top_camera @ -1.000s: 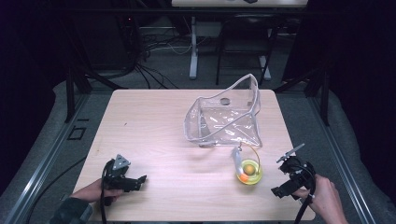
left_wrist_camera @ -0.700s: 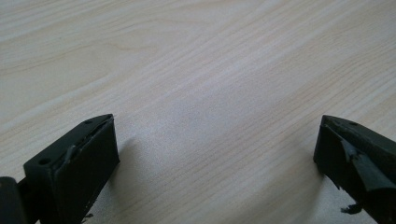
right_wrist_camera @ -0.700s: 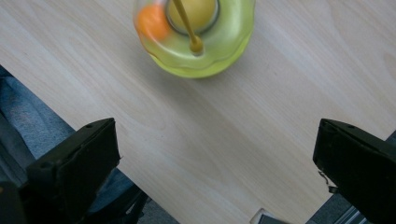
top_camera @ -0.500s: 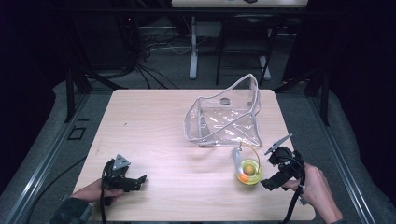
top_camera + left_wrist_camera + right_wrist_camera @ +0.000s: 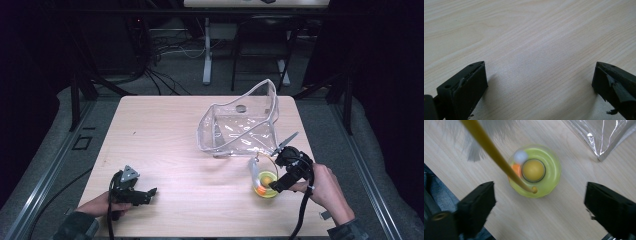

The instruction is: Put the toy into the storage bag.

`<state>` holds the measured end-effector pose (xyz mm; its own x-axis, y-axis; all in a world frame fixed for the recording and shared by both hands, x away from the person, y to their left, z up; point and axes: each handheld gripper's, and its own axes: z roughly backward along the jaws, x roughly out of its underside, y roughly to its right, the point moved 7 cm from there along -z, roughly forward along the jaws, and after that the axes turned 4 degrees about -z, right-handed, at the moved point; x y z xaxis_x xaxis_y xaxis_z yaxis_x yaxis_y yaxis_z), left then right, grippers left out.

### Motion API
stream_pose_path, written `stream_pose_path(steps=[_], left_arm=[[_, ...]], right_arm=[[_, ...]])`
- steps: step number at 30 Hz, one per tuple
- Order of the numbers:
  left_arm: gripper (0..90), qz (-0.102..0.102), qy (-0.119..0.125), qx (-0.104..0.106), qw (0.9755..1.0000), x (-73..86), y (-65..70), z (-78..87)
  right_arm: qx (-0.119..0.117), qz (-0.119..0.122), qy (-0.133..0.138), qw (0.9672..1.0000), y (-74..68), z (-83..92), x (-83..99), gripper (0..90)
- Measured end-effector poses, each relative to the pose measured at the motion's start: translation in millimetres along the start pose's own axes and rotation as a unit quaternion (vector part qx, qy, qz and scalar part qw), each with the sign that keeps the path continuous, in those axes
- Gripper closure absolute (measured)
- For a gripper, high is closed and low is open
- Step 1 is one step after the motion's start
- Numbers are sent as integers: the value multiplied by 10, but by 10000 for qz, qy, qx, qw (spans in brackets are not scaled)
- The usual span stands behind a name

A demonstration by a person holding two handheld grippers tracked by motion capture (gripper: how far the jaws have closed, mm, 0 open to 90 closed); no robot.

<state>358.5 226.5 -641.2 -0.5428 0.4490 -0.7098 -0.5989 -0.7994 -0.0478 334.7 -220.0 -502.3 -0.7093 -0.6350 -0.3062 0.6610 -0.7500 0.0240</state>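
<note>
A round yellow-green toy (image 5: pixel 265 189) sits on the wooden table (image 5: pixel 160 130) near its front right; in the right gripper view the toy (image 5: pixel 544 180) holds a yellow-orange ball (image 5: pixel 533 170), a small white ball and a yellow stick (image 5: pixel 491 150) with a white feather. My right gripper (image 5: pixel 276 186) hovers right over it, jaws open on either side of the toy (image 5: pixel 539 205), touching nothing. At the front left my left gripper (image 5: pixel 148 192) lies low over bare wood, open and empty (image 5: pixel 539 85).
A clear plastic pouch (image 5: pixel 240 125) stands open just behind the toy, its corner near the toy (image 5: pixel 604 135). The table's front edge lies close under the right gripper's left jaw. Bare wood stretches across the left and middle.
My right gripper has moved left from the table's right edge to a spot directly above the toy. The left gripper stayed where it was.
</note>
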Motion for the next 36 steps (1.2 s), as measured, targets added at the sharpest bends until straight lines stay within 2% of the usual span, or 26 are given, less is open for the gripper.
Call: stream_pose_path(steps=[1, 5, 6, 9, 11, 12, 13, 15, 16, 19, 23, 27, 28, 29, 36], left_arm=[[0, 0, 0, 0, 10000, 0, 0, 0], [0, -7, -4, 1, 10000, 1, -1, 0], [0, -9, -4, -4, 10000, 1, -1, 1], [0, -6, -4, 2, 10000, 1, 0, 0], [0, -10, -6, -3, 10000, 1, -1, 1], [0, -8, -4, -3, 10000, 1, -1, 1], [0, -6, -4, 1, 10000, 1, 0, 0], [0, -6, -5, 2, 10000, 1, 0, 0], [0, -7, -4, 2, 10000, 1, -1, 0], [0, -7, -4, 1, 10000, 1, -1, 0], [0, -7, -4, 2, 10000, 1, 0, 0], [0, -7, -4, 1, 10000, 1, -1, 0], [0, -7, -4, 1, 10000, 1, -1, 0], [0, -7, -4, 1, 10000, 1, -1, 0], [0, -8, -4, -3, 10000, 0, -1, 1]], right_arm=[[0, 0, 0, 10000, 0, 0, 0, 179], [32, 82, -85, 9999, -15, 13, -34, 376], [127, 124, -186, 9997, -6, 17, -31, 435], [153, 218, -255, 9993, -36, -19, -42, 555], [143, 250, -265, 9992, -41, -27, -45, 564], [120, 216, -216, 9995, -55, -34, -51, 606], [176, 320, -273, 9990, -54, -13, -52, 619], [247, 307, -248, 9989, -47, 25, -64, 605], [228, 222, -138, 9994, -55, 19, -73, 593], [248, 243, -92, 9994, -47, 52, -95, 587], [269, 188, 9, 9995, -58, 48, -117, 664], [301, 231, -27, 9993, -42, 56, -111, 832], [301, 231, -27, 9993, -42, 56, -111, 832], [294, 235, -27, 9993, -48, 60, -108, 875], [385, 278, -2, 9989, -58, 76, -112, 880]])
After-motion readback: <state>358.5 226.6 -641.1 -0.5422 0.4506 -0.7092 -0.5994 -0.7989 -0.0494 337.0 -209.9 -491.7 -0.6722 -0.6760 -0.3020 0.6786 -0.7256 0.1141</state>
